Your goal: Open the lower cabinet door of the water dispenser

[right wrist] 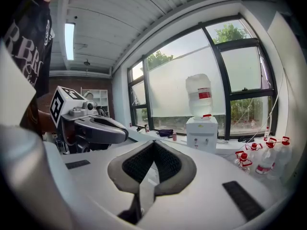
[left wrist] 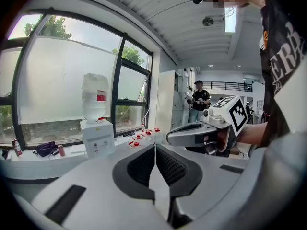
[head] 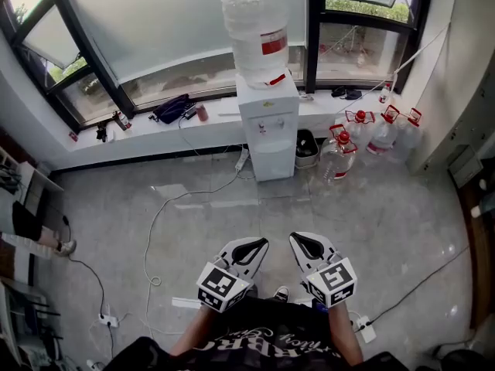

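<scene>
A white water dispenser point(head: 267, 126) with a clear bottle point(head: 255, 29) on top stands against the window wall, far ahead of me. Its lower cabinet door point(head: 272, 159) is closed. The dispenser also shows small in the left gripper view point(left wrist: 97, 137) and in the right gripper view point(right wrist: 201, 133). My left gripper point(head: 251, 247) and right gripper point(head: 303, 246) are held side by side close to my body, well short of the dispenser. Both have their jaws together with nothing between them.
Several red-capped water jugs point(head: 363, 134) stand right of the dispenser. A white cable point(head: 166, 207) trails across the grey floor point(head: 371, 222) to a power strip point(head: 107, 319). A dark bag point(head: 172, 108) lies on the window ledge. A person point(left wrist: 197, 101) stands far off.
</scene>
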